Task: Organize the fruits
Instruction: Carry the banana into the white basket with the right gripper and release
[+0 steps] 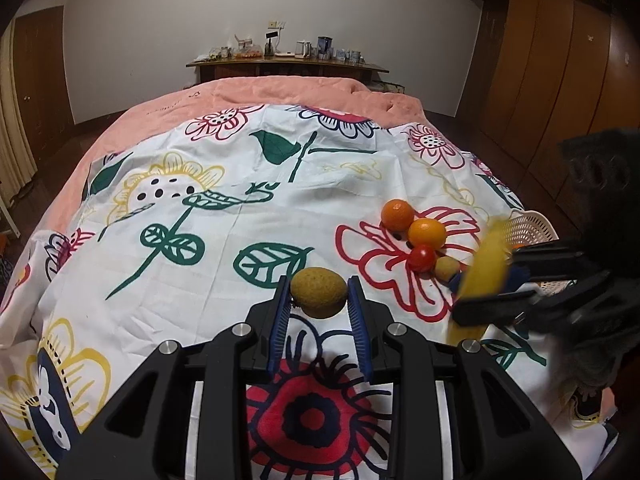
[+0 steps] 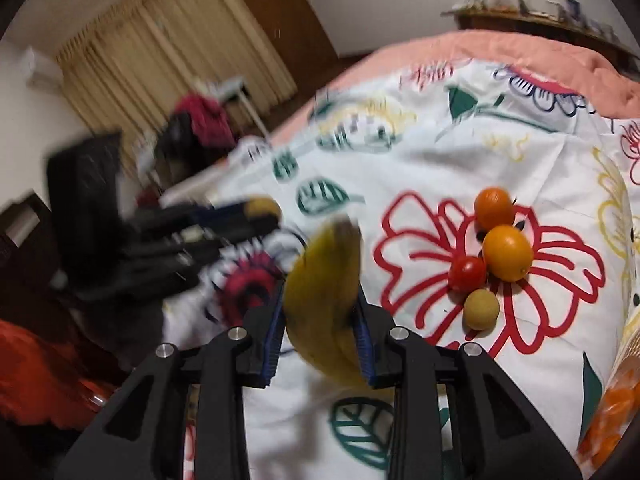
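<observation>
While I watched through the left wrist camera, my left hand-held gripper (image 1: 319, 300) gripped a rough, olive-brown oval kiwi (image 1: 318, 292) between its blue ribbed pads (image 1: 280, 320), just above the white bedsheet printed with big red, yellow and green flowers (image 1: 224, 240). My right hand-held gripper (image 2: 320, 332) was clamped on a yellow curved banana (image 2: 324, 300), whose stem end stuck up past the fingertips; that view was blurred. No earlier view let me say more about its jaws. On the sheet, over a red outlined flower, lay a cluster of fruit: a round orange tangerine (image 1: 397, 214) touching a second, yellower orange fruit (image 1: 427, 233), a small glossy red tomato (image 1: 421, 258) against that one, and a small tan round fruit (image 1: 447, 268) just beside the tomato. Near the bed's right edge I saw a white perforated plastic basket (image 1: 528, 226), partly hidden behind the banana. A peach blanket (image 1: 280, 90) covered the far end of the bed.
</observation>
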`<state>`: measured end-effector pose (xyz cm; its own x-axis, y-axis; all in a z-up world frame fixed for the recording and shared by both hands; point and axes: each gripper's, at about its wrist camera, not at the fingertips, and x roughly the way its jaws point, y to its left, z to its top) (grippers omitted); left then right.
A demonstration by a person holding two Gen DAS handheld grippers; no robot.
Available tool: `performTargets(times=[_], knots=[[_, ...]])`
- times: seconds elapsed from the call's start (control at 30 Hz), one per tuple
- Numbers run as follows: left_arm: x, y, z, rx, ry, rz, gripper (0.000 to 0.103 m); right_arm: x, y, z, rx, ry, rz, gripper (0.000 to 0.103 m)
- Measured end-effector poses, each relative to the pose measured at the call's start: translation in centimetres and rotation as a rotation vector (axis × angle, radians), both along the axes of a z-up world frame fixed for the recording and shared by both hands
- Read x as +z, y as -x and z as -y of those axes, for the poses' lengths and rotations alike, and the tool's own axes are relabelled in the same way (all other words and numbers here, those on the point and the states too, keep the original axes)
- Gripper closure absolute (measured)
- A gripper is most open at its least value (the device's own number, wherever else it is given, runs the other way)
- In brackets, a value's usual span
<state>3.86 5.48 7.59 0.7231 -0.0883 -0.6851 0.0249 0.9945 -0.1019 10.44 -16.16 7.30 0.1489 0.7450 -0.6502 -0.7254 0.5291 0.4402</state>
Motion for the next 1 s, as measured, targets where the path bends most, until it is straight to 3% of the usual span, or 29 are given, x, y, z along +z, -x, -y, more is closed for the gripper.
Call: performTargets(times=[0.23,0.57,0.8,1.0], knots=[[0.7,0.1,1.2,-0.02,-0.014,0.011,0.074,1.8,-0.5,4.0,-0.121,-0.147,0.0,0.072],[1.0,-0.4,3.2,-0.058,-0.028,0.009,0.074,3.2,-0.7,12.4,-0.329,-0.222,0.027,0.072],[1.1,-0.7,4.9,-0.089,-0.038,0.008,0.074,1.9,-1.9,20.0,-0.552,-0.228,0.0,0.072],[1.2,-1.0,6.2,-0.111,-0.046,0.006,0.074,-1.6,-3.2,25.5,-0.736,-0.203,-0.087,0.072]])
